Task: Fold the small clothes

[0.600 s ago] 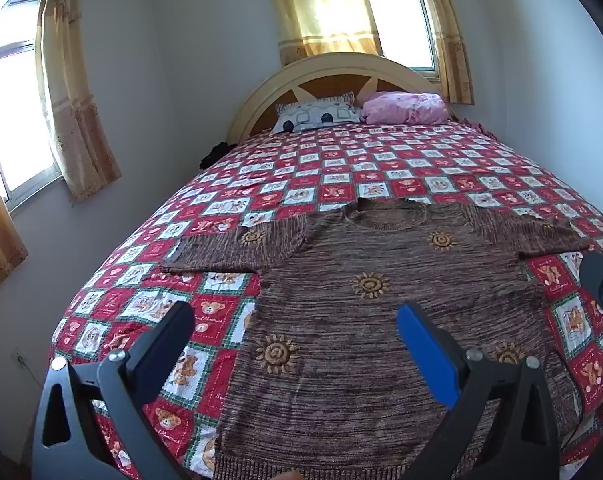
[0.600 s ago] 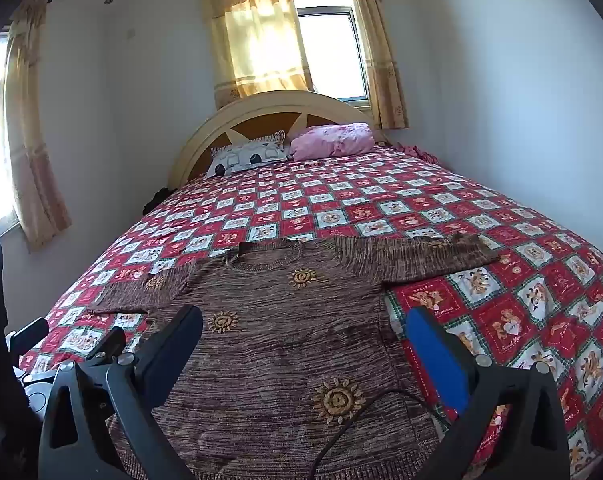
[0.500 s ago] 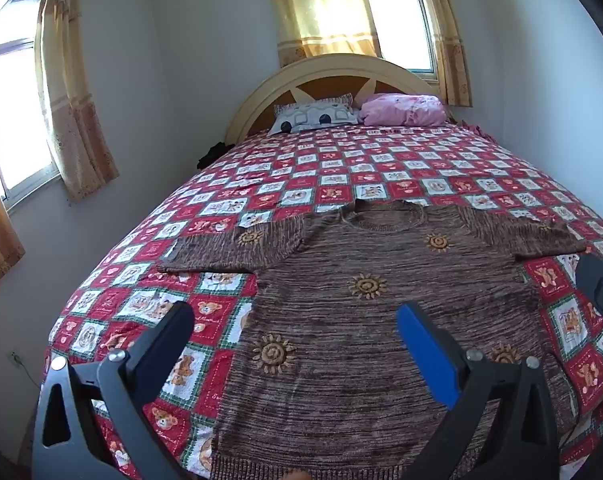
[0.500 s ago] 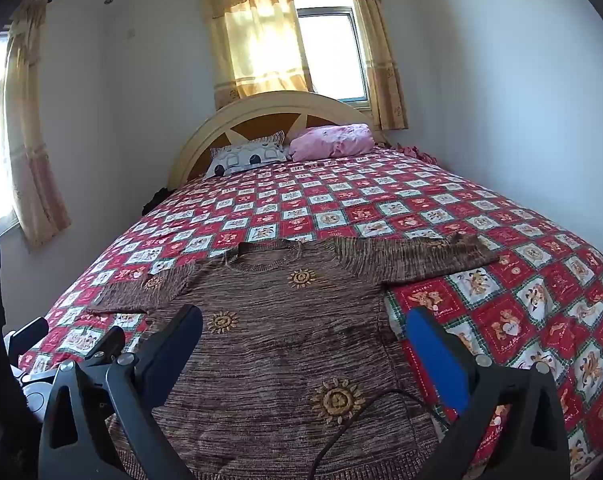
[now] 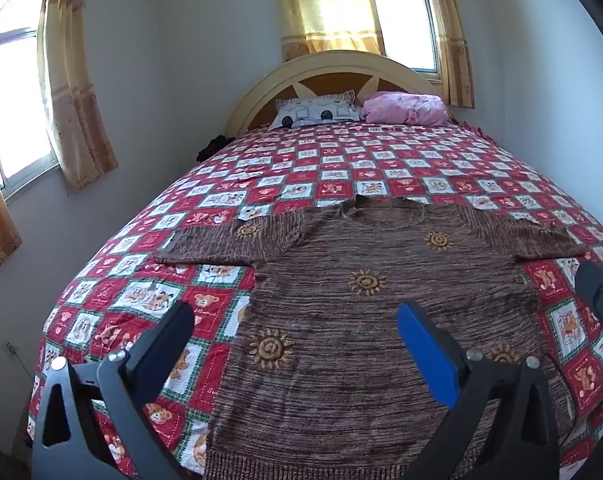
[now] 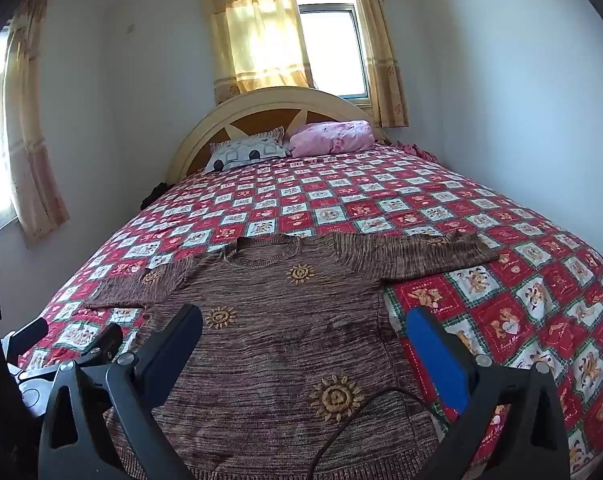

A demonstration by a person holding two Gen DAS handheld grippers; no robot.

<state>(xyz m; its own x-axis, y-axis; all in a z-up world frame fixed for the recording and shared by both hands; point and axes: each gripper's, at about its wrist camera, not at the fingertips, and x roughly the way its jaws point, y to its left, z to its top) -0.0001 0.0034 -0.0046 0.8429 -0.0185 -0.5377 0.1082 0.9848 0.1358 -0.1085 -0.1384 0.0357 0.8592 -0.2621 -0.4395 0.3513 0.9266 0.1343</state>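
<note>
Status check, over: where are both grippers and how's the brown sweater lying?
Left gripper open, empty, above the sweater. Right gripper open, empty. Brown sweater flat on the bedspread, sleeves spread, unfolded. Black cable lies across the hem.

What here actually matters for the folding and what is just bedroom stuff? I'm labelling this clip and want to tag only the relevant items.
Part of the job:
- brown knitted sweater, spread flat on the bed, sleeves out
- left gripper, open, empty
- right gripper, open, empty

Just lying about:
- patterned pillow
- pink pillow
- checked bedspread
- curtains
</note>
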